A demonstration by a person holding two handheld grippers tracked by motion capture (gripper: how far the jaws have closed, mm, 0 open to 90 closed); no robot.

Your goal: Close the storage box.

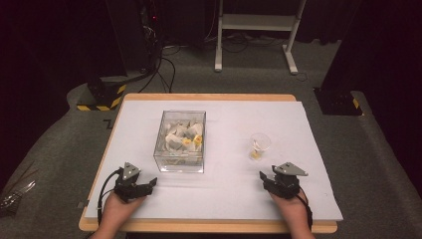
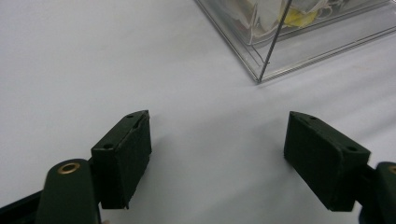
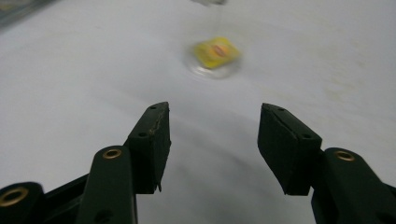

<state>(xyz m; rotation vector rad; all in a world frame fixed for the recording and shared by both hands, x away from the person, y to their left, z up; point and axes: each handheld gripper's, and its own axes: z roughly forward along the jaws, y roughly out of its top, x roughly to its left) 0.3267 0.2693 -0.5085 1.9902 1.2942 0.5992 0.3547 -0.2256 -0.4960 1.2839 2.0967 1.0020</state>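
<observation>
A clear plastic box (image 1: 180,141) full of white and yellow tea bags stands left of centre on the white mat (image 1: 224,194). Its near corner (image 2: 261,77) rises ahead of my left gripper (image 2: 218,140). To the right stands a small clear cup (image 1: 259,146) with a yellow tag at its bottom (image 3: 215,52). My left gripper (image 1: 151,184) rests on the mat near the front left, open and holding nothing. At the front right my right gripper (image 1: 264,178) is also open, with the cup a short way beyond its jaws (image 3: 212,135).
The wooden table edge (image 1: 209,227) runs along the front. A white-legged stand (image 1: 256,30) and black equipment with cables (image 1: 149,45) occupy the carpeted floor behind the table. Bare mat lies between the two grippers.
</observation>
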